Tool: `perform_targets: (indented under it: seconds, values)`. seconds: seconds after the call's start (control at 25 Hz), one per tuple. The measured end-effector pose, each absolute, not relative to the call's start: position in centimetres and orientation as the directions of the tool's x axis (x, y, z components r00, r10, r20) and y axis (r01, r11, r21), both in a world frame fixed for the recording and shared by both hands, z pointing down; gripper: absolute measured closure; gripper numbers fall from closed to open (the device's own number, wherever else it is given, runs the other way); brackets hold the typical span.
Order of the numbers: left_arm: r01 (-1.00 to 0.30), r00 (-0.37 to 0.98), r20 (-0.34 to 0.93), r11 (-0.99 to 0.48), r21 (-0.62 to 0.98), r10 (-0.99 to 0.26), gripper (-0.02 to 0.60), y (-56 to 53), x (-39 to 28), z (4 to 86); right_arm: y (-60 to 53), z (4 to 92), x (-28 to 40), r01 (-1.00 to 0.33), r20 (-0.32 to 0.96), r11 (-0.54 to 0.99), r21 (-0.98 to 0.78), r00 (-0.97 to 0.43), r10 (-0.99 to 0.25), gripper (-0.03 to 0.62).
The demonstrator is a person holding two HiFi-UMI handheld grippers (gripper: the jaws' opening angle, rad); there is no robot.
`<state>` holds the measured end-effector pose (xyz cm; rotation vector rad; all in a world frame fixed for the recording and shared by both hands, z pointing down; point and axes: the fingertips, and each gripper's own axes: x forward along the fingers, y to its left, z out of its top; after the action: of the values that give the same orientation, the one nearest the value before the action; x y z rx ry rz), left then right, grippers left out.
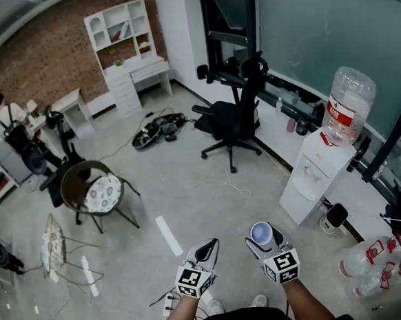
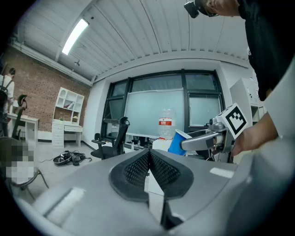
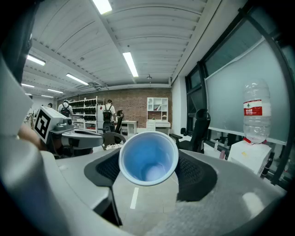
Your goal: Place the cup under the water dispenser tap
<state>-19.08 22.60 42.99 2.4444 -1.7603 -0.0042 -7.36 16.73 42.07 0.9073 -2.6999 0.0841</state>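
My right gripper [image 1: 262, 239] is shut on a blue paper cup [image 1: 261, 234], its mouth turned up toward the camera; in the right gripper view the cup [image 3: 148, 158] sits empty between the black pads. The left gripper [image 1: 206, 250] is shut with nothing in it, its pads [image 2: 138, 168] meeting in the left gripper view, where the cup [image 2: 177, 142] shows at the right. The white water dispenser [image 1: 315, 174] with a clear bottle [image 1: 347, 105] stands at the right, some way ahead of the cup; it appears again as the dispenser [image 3: 248, 156] at the far right.
A black office chair [image 1: 234, 117] stands ahead in the middle of the floor. A round chair with a patterned cushion [image 1: 96, 192] is at the left. Cables [image 1: 158, 128] lie on the floor near a white desk [image 1: 137, 74]. Empty bottles [image 1: 371, 267] sit at the lower right.
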Motion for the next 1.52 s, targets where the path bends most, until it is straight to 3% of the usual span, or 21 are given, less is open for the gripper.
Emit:
perform_targets:
  seconds: [1.0, 1.52]
  values:
    - [-0.923, 0.38, 0.107, -0.371, 0.098, -0.919, 0.565, 25.0, -25.3, 45.5, 19.2, 43.2, -11.9, -0.676, 0.264, 0.736, -0.018, -0.714, -0.649, 0.23]
    - [-0.907, 0.418, 0.148, -0.402, 0.127, -0.897, 0.565, 19.2, -24.3, 46.9, 13.8, 44.7, -10.6, -0.701, 0.293, 0.713, -0.007, -0.683, -0.669, 0.23]
